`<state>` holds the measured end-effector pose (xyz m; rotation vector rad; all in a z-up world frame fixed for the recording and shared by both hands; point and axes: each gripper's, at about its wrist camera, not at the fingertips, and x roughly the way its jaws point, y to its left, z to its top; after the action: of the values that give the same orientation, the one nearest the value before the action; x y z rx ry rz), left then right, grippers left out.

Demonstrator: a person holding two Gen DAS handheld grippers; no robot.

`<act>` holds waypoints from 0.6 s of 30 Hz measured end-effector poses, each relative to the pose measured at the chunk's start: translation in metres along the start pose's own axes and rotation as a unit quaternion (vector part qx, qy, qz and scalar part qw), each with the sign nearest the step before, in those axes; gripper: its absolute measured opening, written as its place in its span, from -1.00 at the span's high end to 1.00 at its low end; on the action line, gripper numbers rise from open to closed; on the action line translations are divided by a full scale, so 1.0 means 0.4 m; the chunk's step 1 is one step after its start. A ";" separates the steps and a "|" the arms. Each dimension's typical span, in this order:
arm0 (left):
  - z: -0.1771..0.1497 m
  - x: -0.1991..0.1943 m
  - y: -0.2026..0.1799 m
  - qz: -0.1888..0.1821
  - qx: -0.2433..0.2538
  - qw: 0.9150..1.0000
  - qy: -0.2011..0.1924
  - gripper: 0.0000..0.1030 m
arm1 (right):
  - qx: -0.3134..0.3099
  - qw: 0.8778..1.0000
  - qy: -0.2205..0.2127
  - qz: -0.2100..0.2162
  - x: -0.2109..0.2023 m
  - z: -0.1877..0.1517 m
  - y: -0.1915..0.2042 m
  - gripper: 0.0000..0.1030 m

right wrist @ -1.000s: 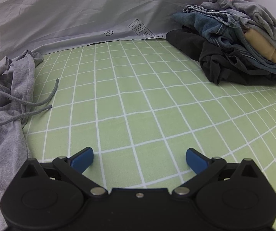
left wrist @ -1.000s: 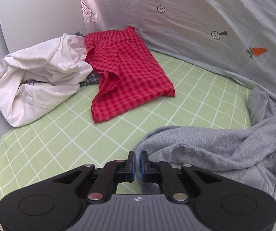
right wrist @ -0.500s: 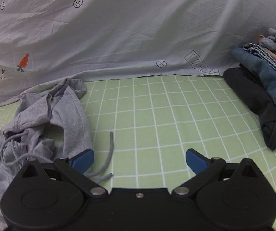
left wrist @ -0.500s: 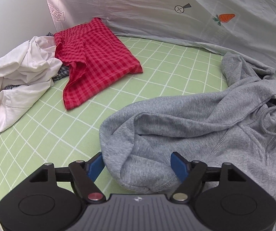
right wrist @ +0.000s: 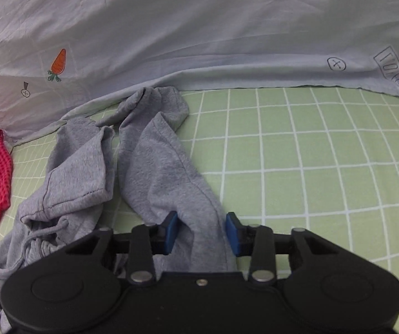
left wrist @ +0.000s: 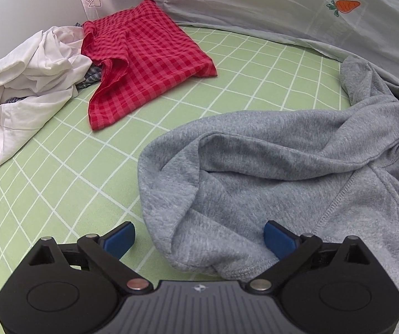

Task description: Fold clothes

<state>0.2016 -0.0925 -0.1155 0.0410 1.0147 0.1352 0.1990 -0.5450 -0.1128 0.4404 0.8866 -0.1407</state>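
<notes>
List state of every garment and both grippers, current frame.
Left gripper: open, straddling hoodie edge, not clamped.
Right gripper: open, partly closed around a hoodie fold.
Gray hoodie: unfolded, crumpled on the green checked mat.
Red checked garment: loosely folded, flat on the mat.
White garment: crumpled heap beside the red one.
Printed gray sheet: draped as backdrop.

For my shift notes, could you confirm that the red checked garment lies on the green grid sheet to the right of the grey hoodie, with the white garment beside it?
Not quite: the left wrist view shows the red checked garment to the left of the grey hoodie, not the right. It does lie on the green grid sheet, with the white garment beside it.
</notes>
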 end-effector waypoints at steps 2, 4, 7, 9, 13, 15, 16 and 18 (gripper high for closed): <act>0.002 0.003 -0.006 0.003 0.011 1.000 -0.004 -1.00 | 0.002 1.000 -0.015 -0.013 -0.023 -0.021 -0.016 0.57; 0.005 0.003 -0.010 0.005 0.014 1.000 -0.005 -1.00 | 0.005 0.999 -0.030 -0.044 -0.054 -0.043 -0.035 0.65; 0.006 0.004 -0.009 0.005 0.006 1.000 0.000 -1.00 | 0.055 0.992 -0.051 -0.099 -0.124 -0.073 -0.096 0.68; 0.005 0.005 -0.004 0.002 0.000 1.000 0.000 -1.00 | 0.080 0.983 -0.066 -0.149 -0.191 -0.114 -0.136 0.69; 0.003 0.007 0.003 -0.004 -0.012 1.000 0.001 -1.00 | 0.076 0.970 -0.054 -0.224 -0.301 -0.242 -0.171 0.70; 0.004 0.006 0.002 -0.005 -0.010 1.000 0.002 -1.00 | 0.066 0.969 -0.034 -0.235 -0.326 -0.298 -0.163 0.69; 0.005 0.006 0.001 -0.004 -0.008 1.000 0.003 -1.00 | 0.061 0.969 -0.024 -0.240 -0.339 -0.325 -0.159 0.69; 0.006 0.005 -0.003 -0.001 0.000 1.000 0.002 -1.00 | 0.038 0.969 -0.014 -0.245 -0.341 -0.343 -0.130 0.66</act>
<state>0.2049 -0.0934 -0.1160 0.0399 1.0195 0.1340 -0.0008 -0.5416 -0.0989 0.2821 0.9520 -0.6350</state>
